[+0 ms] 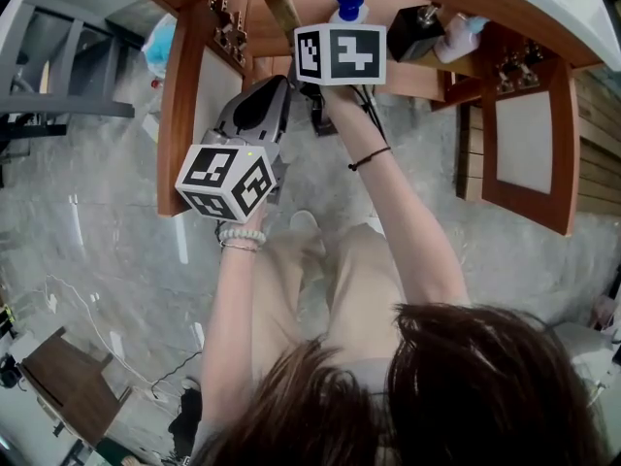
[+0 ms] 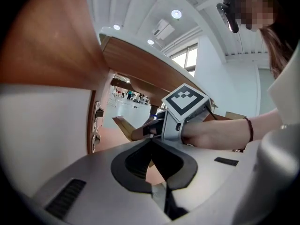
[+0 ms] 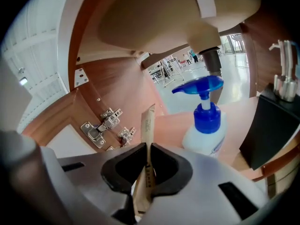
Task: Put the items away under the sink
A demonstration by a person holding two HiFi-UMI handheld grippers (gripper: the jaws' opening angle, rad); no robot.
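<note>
Pump bottle [image 3: 205, 130] stands beyond right gripper [image 3: 146, 146], jaws pinching a tan packet [image 3: 148, 121]; left gripper [image 2: 152, 142], jaws closed, empty.

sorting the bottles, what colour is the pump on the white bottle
Blue; the pump shows best in the right gripper view.

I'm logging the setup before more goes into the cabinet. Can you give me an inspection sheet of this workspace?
Surface: wooden cabinet floor under the sink, partly occupied.
Job's things: flat tan packet in the right gripper; blue pump bottle, black dispenser and pale bottle stand inside.
Clutter: nothing seen.
Grippers: left gripper shut, nothing between its jaws; right gripper shut on the packet.
Cables: black cable on the grey floor.
Surroundings: cabinet doors open, hinges exposed.
</note>
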